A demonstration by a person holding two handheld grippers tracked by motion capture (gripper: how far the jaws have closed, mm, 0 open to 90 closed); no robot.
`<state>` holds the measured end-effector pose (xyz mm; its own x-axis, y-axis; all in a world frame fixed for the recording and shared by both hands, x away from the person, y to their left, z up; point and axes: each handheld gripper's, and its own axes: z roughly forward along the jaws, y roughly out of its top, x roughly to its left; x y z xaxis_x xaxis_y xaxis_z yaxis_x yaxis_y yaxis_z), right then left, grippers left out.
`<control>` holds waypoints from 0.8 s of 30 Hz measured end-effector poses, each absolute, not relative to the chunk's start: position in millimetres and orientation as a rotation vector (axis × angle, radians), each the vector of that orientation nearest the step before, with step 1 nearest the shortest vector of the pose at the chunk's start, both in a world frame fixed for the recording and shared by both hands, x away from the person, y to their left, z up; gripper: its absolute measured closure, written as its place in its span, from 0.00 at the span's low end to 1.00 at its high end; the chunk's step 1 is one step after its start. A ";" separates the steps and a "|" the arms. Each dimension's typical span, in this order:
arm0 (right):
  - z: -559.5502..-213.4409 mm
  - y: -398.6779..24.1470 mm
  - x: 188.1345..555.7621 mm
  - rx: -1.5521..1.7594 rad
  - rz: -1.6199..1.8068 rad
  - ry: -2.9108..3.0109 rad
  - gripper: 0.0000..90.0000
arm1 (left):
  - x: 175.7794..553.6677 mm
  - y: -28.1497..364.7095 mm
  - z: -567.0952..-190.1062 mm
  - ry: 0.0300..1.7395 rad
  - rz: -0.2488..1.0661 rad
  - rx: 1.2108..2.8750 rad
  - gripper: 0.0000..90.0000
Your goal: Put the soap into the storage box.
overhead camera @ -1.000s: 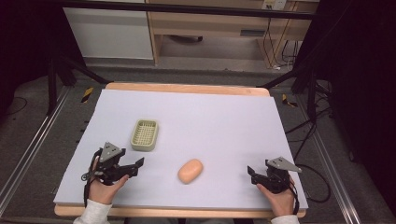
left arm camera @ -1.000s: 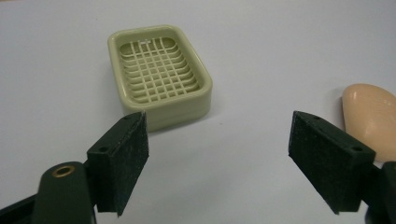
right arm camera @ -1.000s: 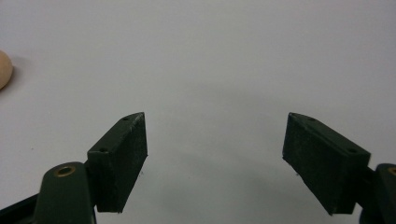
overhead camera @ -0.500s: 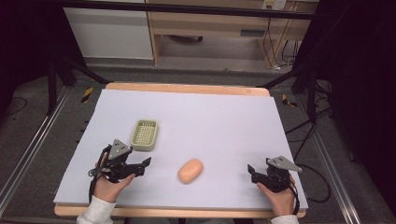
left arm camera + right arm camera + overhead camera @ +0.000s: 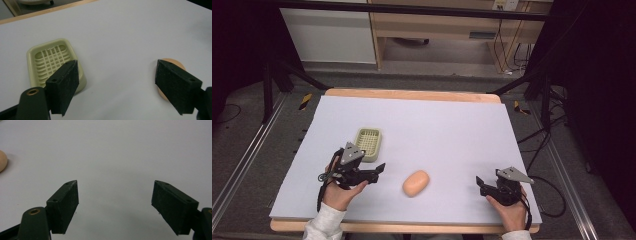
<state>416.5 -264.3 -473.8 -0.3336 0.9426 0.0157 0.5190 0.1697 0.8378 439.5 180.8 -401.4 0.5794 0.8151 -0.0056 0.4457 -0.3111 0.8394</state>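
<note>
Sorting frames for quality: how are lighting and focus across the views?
High view: table evenly lit, dark corners, slightly soft. Left gripper view: dish and soap sharp, faint shadows. Right gripper view: dimmer, greyish sheet, soap cut off at edge.

On the counter [image 5: 452,125], the tray [image 5: 368,144] lies left of centre in the high view, and the soap [image 5: 416,183] sits lower and to its right, apart from it. The left gripper [image 5: 379,170] is at lower left, just below the tray and left of the soap. The right gripper [image 5: 480,183] is at lower right, well apart from the soap.
</note>
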 end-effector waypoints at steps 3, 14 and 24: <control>-474.0 -264.4 416.7 1.376 1.063 1.931 0.24 | 440.9 171.1 -400.7 0.993 0.532 1.961 0.21; -475.2 -264.5 417.2 1.376 1.057 1.935 0.25 | 442.2 144.7 -399.5 0.945 0.521 1.990 0.22; -475.6 -264.7 417.4 1.379 1.051 1.930 0.24 | 441.0 127.9 -407.4 0.923 0.490 2.054 0.25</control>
<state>417.4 -264.7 -475.6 -0.3302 0.9438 0.0122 0.5223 0.1720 0.8352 441.0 127.9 -407.4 0.6565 0.7541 0.0186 0.4383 -0.4014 0.8042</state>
